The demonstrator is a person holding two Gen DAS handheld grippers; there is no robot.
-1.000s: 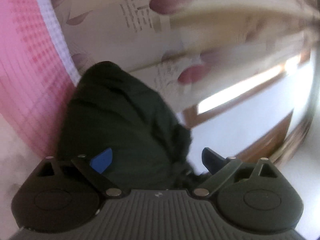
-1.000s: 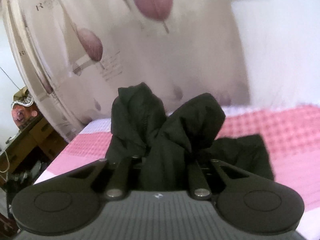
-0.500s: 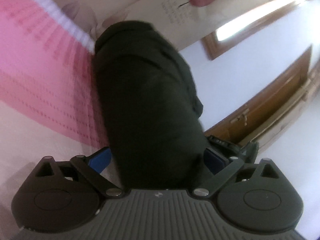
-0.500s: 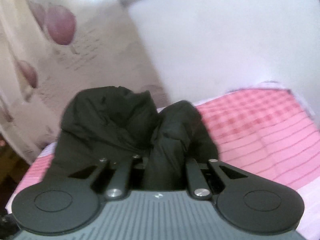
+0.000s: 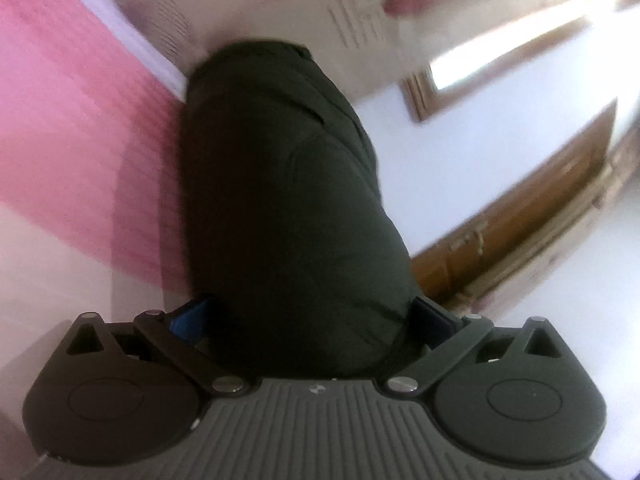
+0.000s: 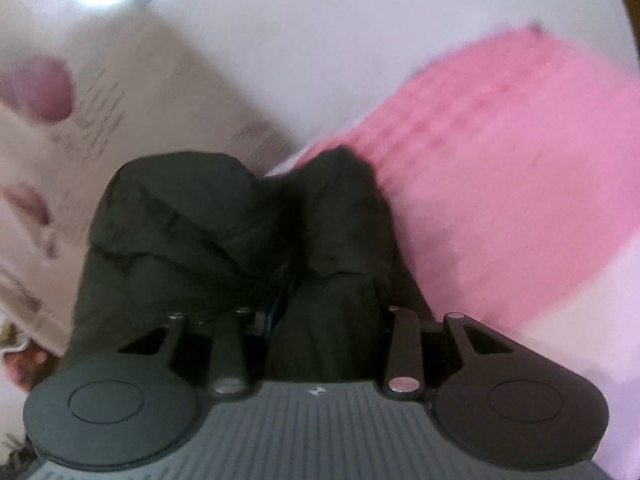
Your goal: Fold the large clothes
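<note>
A large dark green garment [image 5: 288, 208] fills the middle of the left wrist view and hangs in front of the camera. My left gripper [image 5: 308, 320] has its blue-padded fingers wide apart with a thick bundle of the garment between them. In the right wrist view the same garment [image 6: 224, 240] bunches in two lobes. My right gripper [image 6: 320, 316] has its jaws drawn in close on a fold of it; the fingertips are hidden by the cloth.
A pink checked bed cover [image 5: 68, 120] lies to the left in the left wrist view and to the right in the right wrist view [image 6: 520, 168]. A flowered curtain [image 6: 80, 112], a white wall [image 5: 460, 148] and a wooden door [image 5: 540, 208] stand behind.
Both grippers have swung with the garment held up; the views tilted, the curtain slid away and more wall and door came into view. The garment now fills more of the left view.
</note>
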